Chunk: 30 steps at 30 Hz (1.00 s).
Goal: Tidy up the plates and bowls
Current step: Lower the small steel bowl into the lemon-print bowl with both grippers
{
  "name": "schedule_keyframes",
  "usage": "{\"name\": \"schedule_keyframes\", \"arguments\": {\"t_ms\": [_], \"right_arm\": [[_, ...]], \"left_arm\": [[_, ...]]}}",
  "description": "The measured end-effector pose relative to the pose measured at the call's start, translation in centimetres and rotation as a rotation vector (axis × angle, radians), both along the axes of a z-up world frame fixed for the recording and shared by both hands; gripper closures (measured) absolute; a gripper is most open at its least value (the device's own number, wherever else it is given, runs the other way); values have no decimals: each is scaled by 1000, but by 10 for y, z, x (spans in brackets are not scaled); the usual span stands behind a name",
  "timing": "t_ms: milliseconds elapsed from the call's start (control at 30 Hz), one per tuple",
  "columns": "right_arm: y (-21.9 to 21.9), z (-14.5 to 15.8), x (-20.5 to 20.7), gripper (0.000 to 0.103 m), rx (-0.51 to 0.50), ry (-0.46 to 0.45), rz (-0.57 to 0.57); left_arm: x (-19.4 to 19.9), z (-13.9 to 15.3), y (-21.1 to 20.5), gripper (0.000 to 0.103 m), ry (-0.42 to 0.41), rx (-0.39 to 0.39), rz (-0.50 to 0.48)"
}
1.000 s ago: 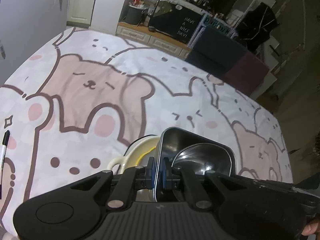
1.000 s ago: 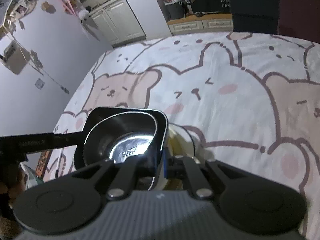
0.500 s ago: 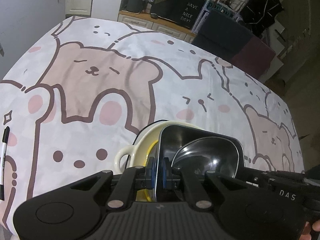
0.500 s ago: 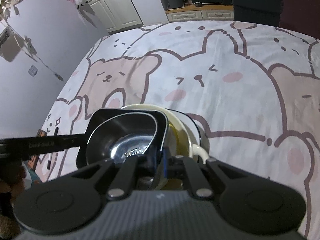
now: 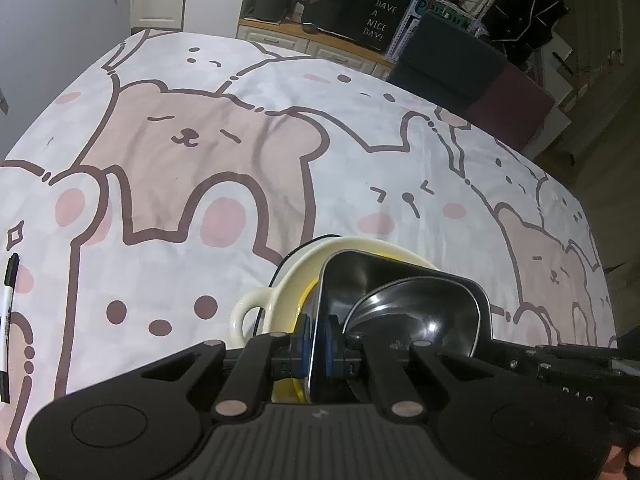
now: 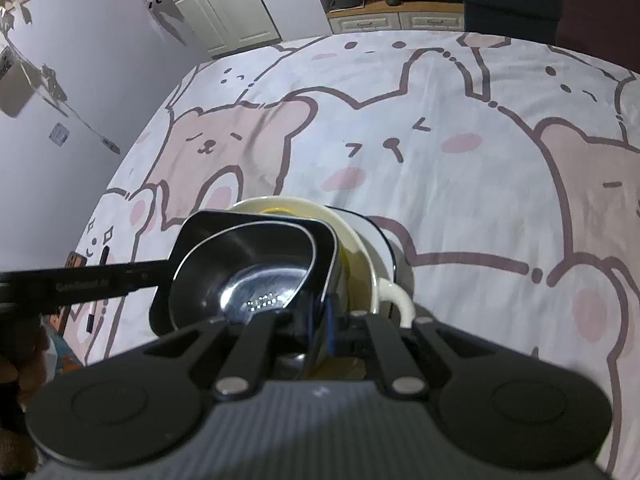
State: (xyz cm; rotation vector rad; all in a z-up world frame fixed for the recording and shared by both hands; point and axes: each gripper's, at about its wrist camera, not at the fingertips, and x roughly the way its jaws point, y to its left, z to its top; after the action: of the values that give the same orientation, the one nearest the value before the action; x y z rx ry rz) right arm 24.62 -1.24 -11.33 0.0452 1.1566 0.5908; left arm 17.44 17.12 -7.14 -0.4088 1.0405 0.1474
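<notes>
A black square-cornered dish (image 5: pixel 404 280) holds a shiny steel bowl (image 5: pixel 416 312). My left gripper (image 5: pixel 316 340) is shut on the dish's left rim. My right gripper (image 6: pixel 320 320) is shut on its right rim (image 6: pixel 326 264). The steel bowl (image 6: pixel 256 284) shows inside it in the right wrist view too. The dish hangs over a cream bowl with handles (image 5: pixel 280 280) that has a yellow inside and sits on a dark-rimmed plate (image 6: pixel 384 240). The cream bowl (image 6: pixel 360 248) lies partly hidden under the dish.
The table wears a cloth with bear and rabbit drawings (image 5: pixel 200 140). A black and white marker (image 5: pixel 8 320) lies near the left edge. Dark chairs (image 5: pixel 460 64) stand at the far edge. The left gripper's body (image 6: pixel 80 280) crosses the right wrist view.
Both grippers have carried the black dish with the steel bowl forward over the cream bowl, which now shows more fully beneath it.
</notes>
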Motion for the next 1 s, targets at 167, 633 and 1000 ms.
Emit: {"name": "schedule_keyframes", "arguments": {"t_ms": [167,633,1000], "right_arm": [[1,-1,-1,95,-4,0,3],[3,-5,0,94,-18,10,10],[2,-5,0,91,-16,11,24]], "left_arm": [[0,-1,0,96,2,2,-2],[2,-4,1,96,-5,-2,2],[0,2,5,95,-25,-21,11]]}}
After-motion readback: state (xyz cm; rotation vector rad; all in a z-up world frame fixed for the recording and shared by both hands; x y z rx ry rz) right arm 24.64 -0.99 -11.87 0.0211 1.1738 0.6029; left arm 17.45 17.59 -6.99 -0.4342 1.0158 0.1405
